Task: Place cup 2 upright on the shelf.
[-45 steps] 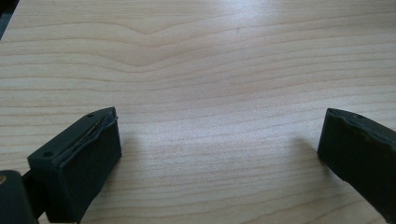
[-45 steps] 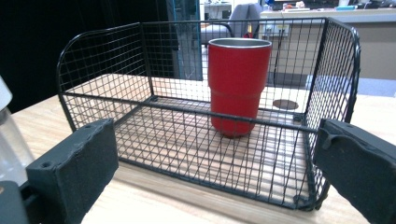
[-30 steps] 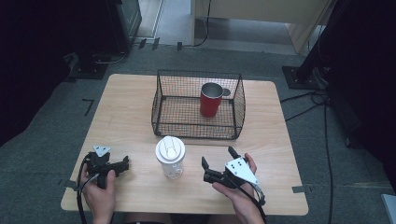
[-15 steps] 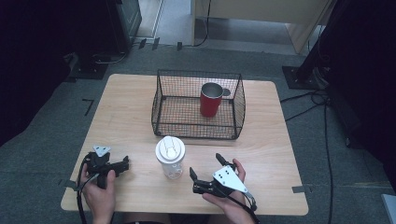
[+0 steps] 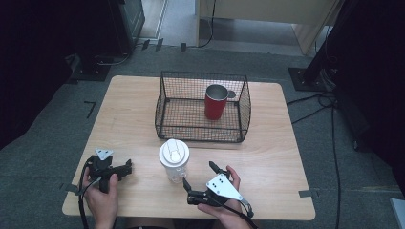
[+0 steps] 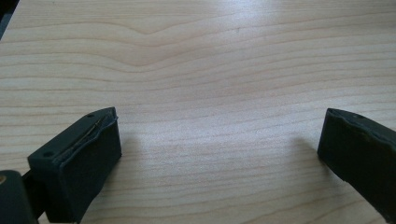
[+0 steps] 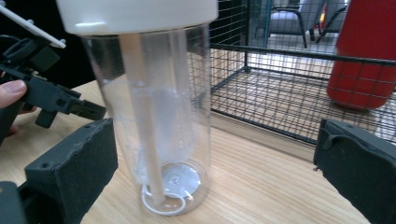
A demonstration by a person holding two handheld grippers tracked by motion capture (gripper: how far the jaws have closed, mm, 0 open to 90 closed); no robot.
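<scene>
A clear plastic tumbler (image 5: 174,160) with a white lid and a straw inside stands upright on the wooden table (image 5: 129,119), near the front. My right gripper (image 5: 199,175) is open just right of it and points at it. In the right gripper view the tumbler (image 7: 154,116) stands close ahead, left of centre between the wide-apart jaws of that gripper (image 7: 215,163), touching neither. My left gripper (image 5: 128,168) rests at the front left, and its jaws (image 6: 219,144) stand open over bare wood. A red cup (image 5: 215,102) stands in the black wire basket (image 5: 200,136).
The basket's front wall (image 7: 280,121) stands a short way behind the tumbler, with the red cup (image 7: 364,56) behind its mesh. The left gripper (image 7: 51,93), held by a hand, lies beyond the tumbler. Cables and stand bases lie on the floor around the table.
My right gripper has moved left and nearer the front edge, turning its jaws toward the tumbler. The left gripper, tumbler, basket and cup have stayed put.
</scene>
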